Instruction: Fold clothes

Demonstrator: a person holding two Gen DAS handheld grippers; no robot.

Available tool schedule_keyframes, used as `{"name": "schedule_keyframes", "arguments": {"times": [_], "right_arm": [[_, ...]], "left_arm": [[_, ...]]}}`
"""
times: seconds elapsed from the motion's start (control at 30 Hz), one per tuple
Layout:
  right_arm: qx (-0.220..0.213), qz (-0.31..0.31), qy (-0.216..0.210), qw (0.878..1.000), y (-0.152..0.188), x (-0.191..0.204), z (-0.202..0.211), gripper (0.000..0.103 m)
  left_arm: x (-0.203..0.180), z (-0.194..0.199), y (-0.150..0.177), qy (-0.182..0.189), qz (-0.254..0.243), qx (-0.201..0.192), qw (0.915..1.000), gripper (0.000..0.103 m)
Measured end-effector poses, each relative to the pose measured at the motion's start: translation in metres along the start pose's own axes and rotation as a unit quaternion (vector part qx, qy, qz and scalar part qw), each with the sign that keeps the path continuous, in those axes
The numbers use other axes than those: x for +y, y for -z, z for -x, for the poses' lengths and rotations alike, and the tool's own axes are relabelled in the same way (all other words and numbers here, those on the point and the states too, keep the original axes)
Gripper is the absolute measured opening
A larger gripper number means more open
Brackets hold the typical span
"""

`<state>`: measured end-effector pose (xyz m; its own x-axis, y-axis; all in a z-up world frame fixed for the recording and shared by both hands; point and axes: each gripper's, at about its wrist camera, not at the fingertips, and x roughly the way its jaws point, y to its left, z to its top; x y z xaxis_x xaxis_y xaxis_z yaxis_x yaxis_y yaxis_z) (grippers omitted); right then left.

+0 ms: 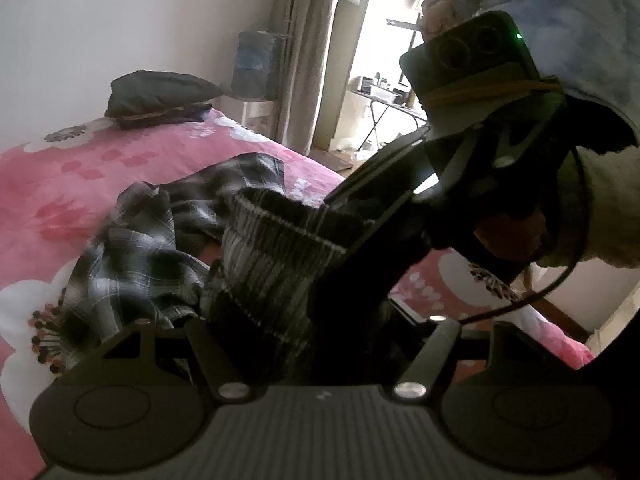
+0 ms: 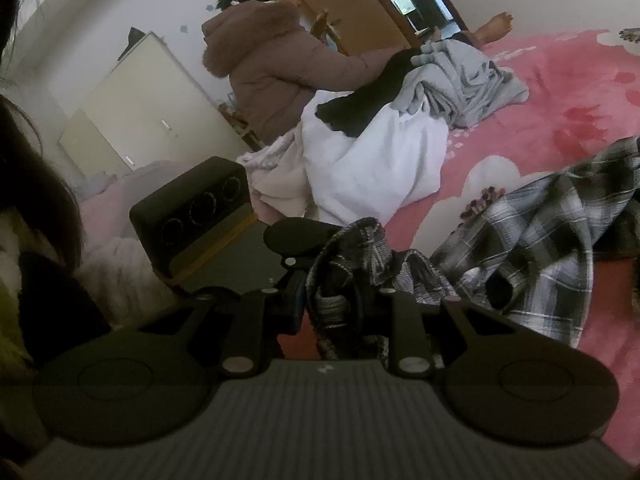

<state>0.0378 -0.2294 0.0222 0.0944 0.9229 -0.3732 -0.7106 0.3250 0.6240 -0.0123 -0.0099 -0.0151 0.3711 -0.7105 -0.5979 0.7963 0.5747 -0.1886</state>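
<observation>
A black-and-white plaid shirt [image 2: 540, 256] is spread crumpled on a pink floral bedsheet [image 2: 560, 100], ahead and to the right of the right gripper [image 2: 340, 312]. A bunched fold of that plaid cloth is pinched between the right gripper's narrowly set jaws, the fabric rising out of the gap and draping forward over the fingers.

In the left wrist view, the left gripper [image 1: 296, 320] is seen with its jaws standing moderately apart. A ribbed, striped cuff or hem of the shirt [image 1: 276, 248] stands between them, filling most of the gap; whether the pads actually press on it cannot be told, since the fingertips are hidden behind the cloth. The right gripper [image 1: 404, 208] is seen crossing in from the upper right, its fingers reaching into the same cloth just beyond the left one's tips.

Beyond the left gripper, a dark folded garment [image 1: 160, 100] lies at the far edge of the bed. Beyond the right gripper, a heap of white and grey laundry [image 2: 380, 140] is handled by a second person in a brown hooded coat [image 2: 280, 68].
</observation>
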Motion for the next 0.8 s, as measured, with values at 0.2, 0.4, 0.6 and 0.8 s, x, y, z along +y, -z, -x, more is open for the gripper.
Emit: {"name": "schedule_keyframes", "arguments": {"times": [0.2, 0.4, 0.6, 0.8], "right_arm": [[-0.007, -0.012, 0.007, 1.000, 0.000, -0.002, -0.002, 0.022], [-0.023, -0.037, 0.020, 0.999, -0.001, -0.012, 0.004, 0.022], [-0.007, -0.044, 0.009, 0.999, -0.008, -0.015, -0.008, 0.022], [0.066, -0.004, -0.058, 0.996, -0.014, 0.010, -0.033, 0.022]], "left_arm": [[0.001, 0.010, 0.004, -0.021, 0.026, -0.011, 0.9994, 0.065], [-0.002, 0.036, 0.012, -0.043, 0.037, -0.033, 0.9979, 0.068], [0.004, 0.048, 0.024, -0.054, 0.049, -0.035, 0.9968, 0.069], [0.003, 0.048, 0.030, -0.033, 0.015, -0.032, 0.9988, 0.071]]}}
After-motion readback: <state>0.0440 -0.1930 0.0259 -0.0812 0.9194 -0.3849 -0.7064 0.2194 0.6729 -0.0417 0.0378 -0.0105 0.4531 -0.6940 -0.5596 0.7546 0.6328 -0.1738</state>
